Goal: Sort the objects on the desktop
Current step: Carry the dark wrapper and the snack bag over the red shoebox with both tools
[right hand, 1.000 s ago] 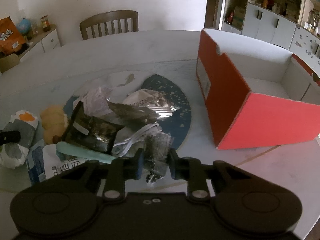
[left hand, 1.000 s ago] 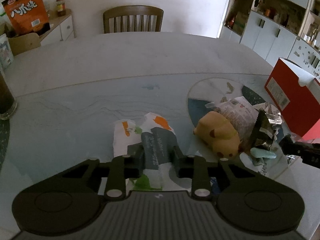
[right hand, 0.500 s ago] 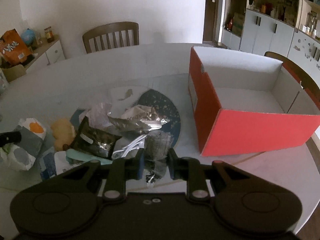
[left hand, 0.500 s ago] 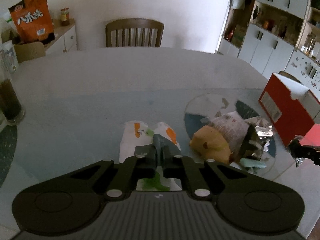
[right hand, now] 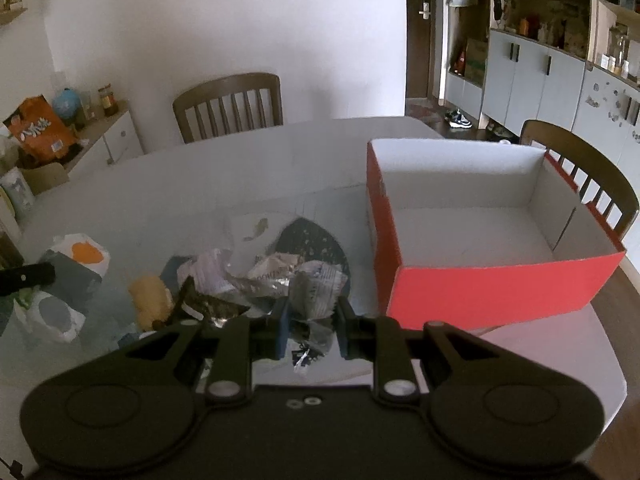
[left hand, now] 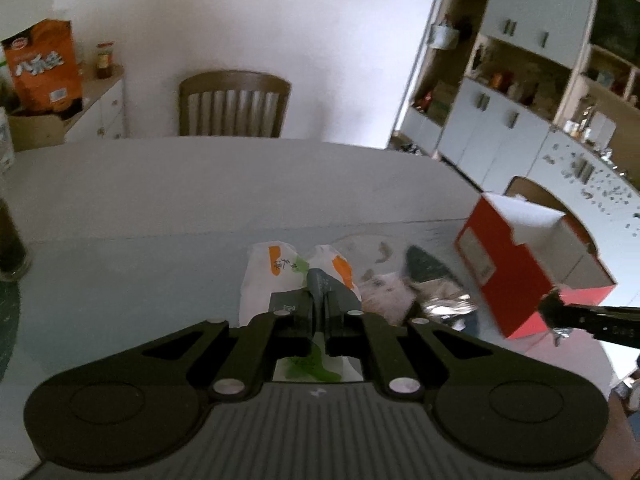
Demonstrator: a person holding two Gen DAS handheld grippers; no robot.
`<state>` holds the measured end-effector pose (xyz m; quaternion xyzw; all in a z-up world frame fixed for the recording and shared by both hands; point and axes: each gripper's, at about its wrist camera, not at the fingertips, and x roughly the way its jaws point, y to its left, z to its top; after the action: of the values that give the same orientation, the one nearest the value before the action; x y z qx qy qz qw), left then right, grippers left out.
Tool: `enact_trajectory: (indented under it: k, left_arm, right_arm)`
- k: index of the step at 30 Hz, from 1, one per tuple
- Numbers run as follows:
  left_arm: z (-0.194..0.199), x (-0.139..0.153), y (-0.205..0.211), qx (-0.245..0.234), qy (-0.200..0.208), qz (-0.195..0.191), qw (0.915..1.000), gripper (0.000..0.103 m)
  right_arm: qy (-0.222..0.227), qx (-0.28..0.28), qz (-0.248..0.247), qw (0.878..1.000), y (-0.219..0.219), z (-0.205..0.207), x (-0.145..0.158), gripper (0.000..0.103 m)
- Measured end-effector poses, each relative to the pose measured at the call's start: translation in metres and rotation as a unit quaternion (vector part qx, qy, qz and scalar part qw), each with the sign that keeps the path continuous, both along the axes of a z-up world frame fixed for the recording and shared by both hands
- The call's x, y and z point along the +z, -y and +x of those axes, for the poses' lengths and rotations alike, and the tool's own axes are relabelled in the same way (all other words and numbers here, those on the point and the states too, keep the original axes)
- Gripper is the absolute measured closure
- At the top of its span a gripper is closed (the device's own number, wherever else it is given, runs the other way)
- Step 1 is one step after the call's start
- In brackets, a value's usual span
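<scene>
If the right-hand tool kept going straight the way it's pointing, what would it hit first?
Probably the heap of crumpled wrappers on the table, left of the red box; the right tool already grips a silvery wrapper. Depth is unclear.

Box [right hand: 496, 292] red outside, white inside; bag [left hand: 276, 276] white, orange, green.

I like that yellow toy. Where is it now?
In the right wrist view, the yellow toy lies on the table, left of the crumpled wrappers.
</scene>
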<state>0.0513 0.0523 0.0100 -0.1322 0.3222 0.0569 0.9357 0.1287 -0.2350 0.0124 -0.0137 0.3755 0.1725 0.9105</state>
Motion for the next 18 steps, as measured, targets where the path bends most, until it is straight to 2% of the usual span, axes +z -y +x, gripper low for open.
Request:
enact_trajectory:
  k: [10,18]
  left_arm:
    - [0.012,0.031,0.039,-0.063,0.029,-0.006,0.9976,0.099]
    - [0.034,0.041,0.08,-0.106,0.035,-0.008,0.9937,0.099]
  right_arm:
    - [0.014,-0.008,0.014,1.0,0.023,-0.008,0.025,0.081]
    - [0.02,-0.016,0.018,0.999,0.055,0.002,0.038,0.081]
